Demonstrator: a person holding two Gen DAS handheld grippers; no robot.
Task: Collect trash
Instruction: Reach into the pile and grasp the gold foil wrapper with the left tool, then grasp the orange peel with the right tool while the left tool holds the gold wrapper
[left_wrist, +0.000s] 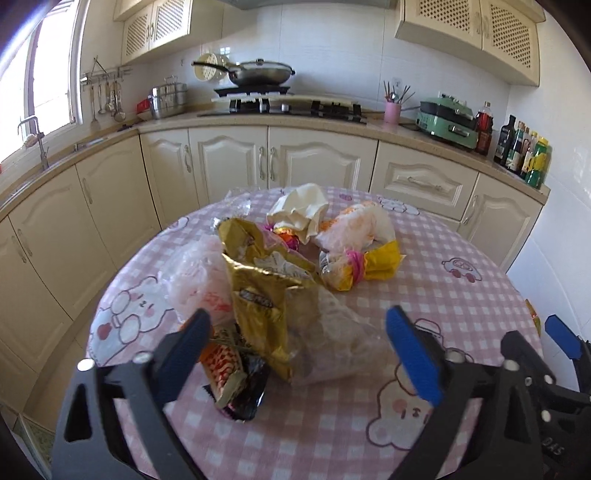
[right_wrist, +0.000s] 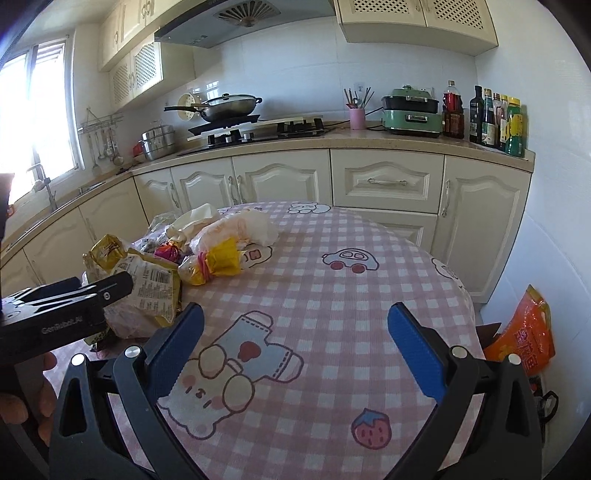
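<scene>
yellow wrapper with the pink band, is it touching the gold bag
Apart. The right wrist view shows checked cloth between the yellow wrapper and the gold bag.

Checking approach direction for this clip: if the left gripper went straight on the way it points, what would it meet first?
Probably the crumpled gold foil snack bag, lying with a clear plastic bag in the trash pile on the pink checked tablecloth. The left gripper is open with the pile between its fingers; depth is uncertain.

Left gripper (left_wrist: 297, 332): showing black angular arms, blue ribbed finger pads (left_wrist: 413, 354), silver round screws.
Right gripper (right_wrist: 295, 328): wearing matching black frame, blue pads.
Marking: white "GenRobot.AI" lettering showing.
Skin: bare fingers (right_wrist: 22, 406) showing, lower left.
</scene>
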